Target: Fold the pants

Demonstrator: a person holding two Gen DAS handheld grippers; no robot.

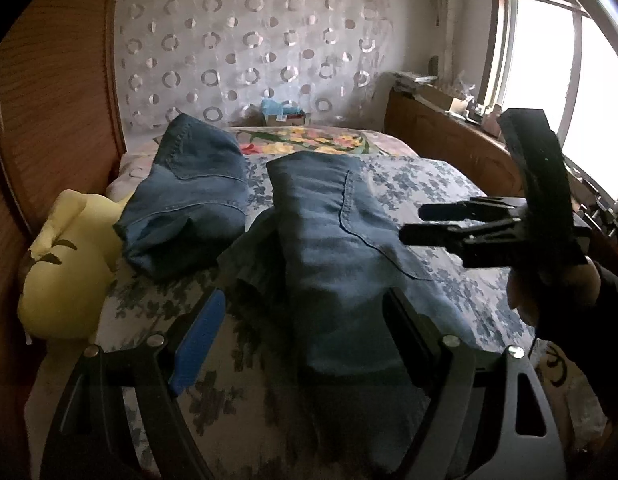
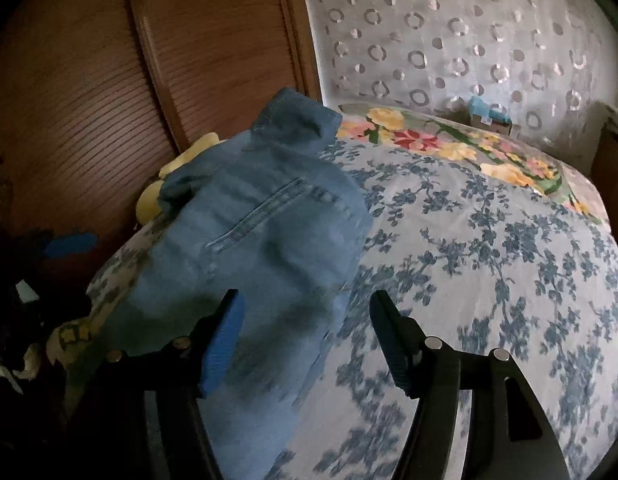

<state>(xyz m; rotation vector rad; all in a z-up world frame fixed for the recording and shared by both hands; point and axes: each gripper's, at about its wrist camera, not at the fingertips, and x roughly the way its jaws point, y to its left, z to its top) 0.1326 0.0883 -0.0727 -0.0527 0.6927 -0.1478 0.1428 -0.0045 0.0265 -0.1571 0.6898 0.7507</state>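
A bed [image 1: 429,184] with a blue floral cover is seen from two handheld grippers. Two pairs of jeans lie on it.

The main risk is judged to be a poor grab. If only the top layer of denim is pinched, the layers beneath could slide apart and the fold could come loose. The soft cover could also be caught along with the cloth and dragged. A further risk is a clash between the two grippers, since they are working close together over the same garment.

The left gripper [image 1: 305,340] is held with its jaws wide apart and nothing between them. The near jeans [image 1: 333,248], lying lengthwise, run straight ahead of it and pass under the gap between its fingers. Whether the fingers touch the cloth cannot be told. The far jeans [image 1: 189,200], already bundled, lie ahead and to its left, beside a yellow plush toy [image 1: 65,264].

The right gripper [image 2: 307,340] is also held apart and empty. In its own view, denim lies just ahead and slightly left, reaching under its left finger [image 2: 223,344]. From the left view, the right gripper [image 1: 413,224] is seen hovering at the right of the near jeans.
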